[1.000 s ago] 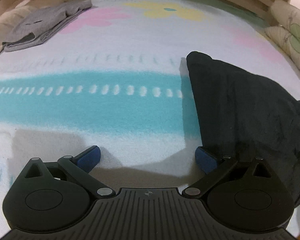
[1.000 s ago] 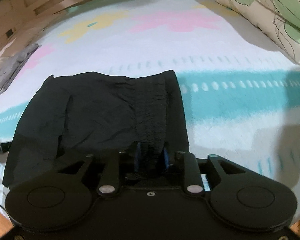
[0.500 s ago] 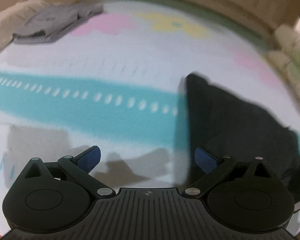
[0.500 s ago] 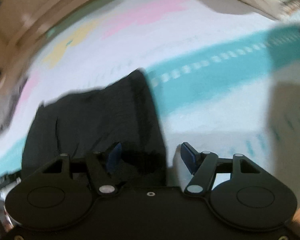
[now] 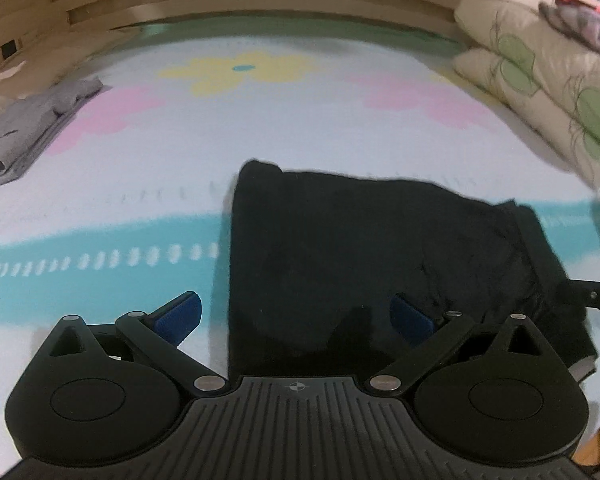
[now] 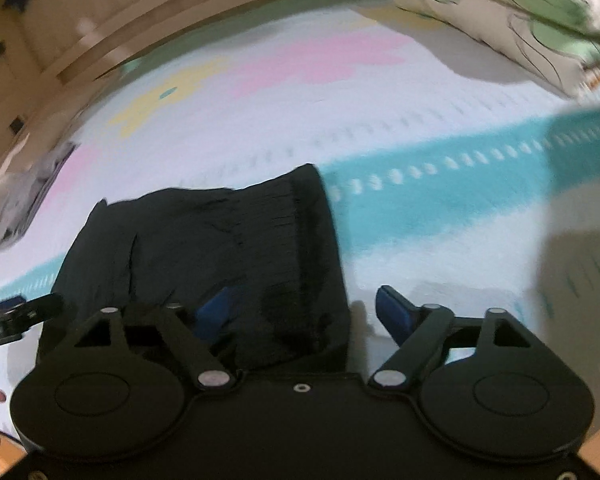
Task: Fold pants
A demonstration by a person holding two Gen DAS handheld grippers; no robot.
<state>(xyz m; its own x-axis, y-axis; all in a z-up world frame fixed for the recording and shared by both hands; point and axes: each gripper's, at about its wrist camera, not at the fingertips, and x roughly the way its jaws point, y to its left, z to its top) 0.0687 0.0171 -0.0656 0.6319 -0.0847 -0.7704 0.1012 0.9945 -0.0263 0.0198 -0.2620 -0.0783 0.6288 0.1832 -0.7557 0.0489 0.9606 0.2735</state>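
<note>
The folded black cloth pants [image 5: 380, 256] lie on the flower-patterned white bedspread [image 5: 300, 128] — both the left gripper [image 5: 296, 316] and right gripper [image 6: 304, 312] hover spread wide, holding nothing.

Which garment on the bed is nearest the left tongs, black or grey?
The black pants: they lie right under the open left tongs. The folded grey garment sits far off at the bed's left edge.

pants [image 5: 364, 248] on mat [image 5: 260, 120] — grey garment [image 5: 24, 128] far left | pillows [image 5: 548, 80] far right
</note>
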